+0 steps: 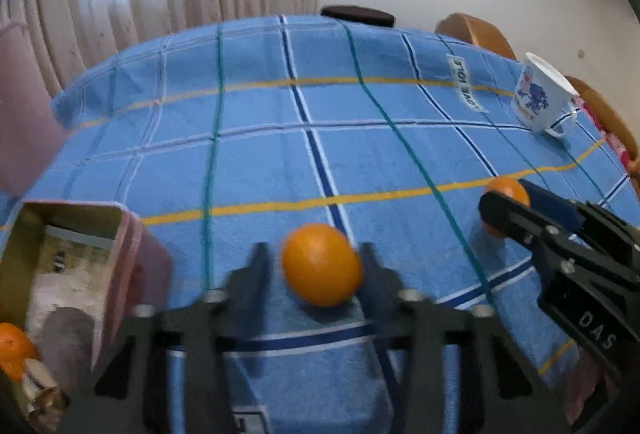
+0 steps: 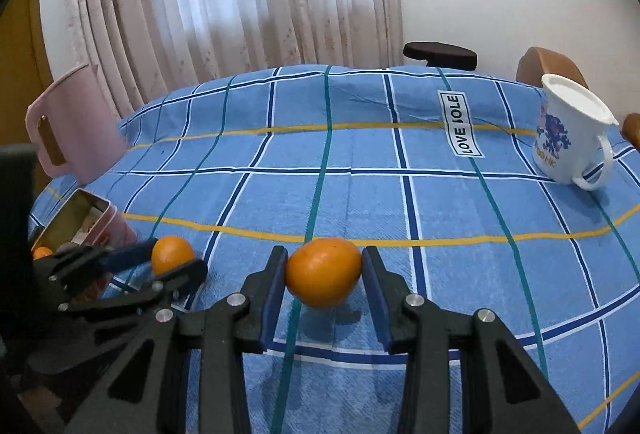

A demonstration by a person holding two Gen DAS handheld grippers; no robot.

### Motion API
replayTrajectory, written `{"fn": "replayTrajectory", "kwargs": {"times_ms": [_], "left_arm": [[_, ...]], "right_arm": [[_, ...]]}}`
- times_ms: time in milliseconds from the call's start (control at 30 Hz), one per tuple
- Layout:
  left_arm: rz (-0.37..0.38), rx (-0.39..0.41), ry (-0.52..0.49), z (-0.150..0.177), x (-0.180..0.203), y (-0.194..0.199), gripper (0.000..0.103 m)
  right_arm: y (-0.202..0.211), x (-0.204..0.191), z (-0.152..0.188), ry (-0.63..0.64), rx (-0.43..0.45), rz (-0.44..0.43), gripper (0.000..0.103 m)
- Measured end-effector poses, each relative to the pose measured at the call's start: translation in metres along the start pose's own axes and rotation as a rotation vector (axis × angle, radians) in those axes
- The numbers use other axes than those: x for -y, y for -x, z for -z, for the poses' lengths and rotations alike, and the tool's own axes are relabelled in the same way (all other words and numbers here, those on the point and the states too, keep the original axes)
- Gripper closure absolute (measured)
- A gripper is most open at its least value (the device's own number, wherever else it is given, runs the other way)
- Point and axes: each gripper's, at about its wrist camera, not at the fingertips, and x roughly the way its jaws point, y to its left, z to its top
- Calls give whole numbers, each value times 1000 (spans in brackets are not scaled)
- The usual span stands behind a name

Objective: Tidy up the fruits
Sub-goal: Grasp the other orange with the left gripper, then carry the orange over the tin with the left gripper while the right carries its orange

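Both claws pinch an orange apiece on the blue checked cloth.
Left wrist view: left gripper (image 1: 316, 266) clamps its orange (image 1: 322, 264); one orange (image 1: 14, 350) already lies in the pink tin (image 1: 132, 234). Right wrist view: right gripper (image 2: 324, 272) clamps its own orange (image 2: 323, 271), table-level; both probably go into that tin next.
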Motion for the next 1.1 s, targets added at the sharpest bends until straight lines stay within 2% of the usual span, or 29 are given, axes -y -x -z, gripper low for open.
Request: {"fn": "replayTrajectory", "kwargs": {"times_ms": [133,433,1100], "left_arm": [[2,24,-11,2,3,6,64],[-33,124,-25,4,5,25,64],[-66,246,-37,10,6,46,64]], "right_arm": [[-1,2,0,-7,-5,-22,63],[13,-6,3,31,60,-38,63],[32,-11,6,62,154,-51,63]]}}
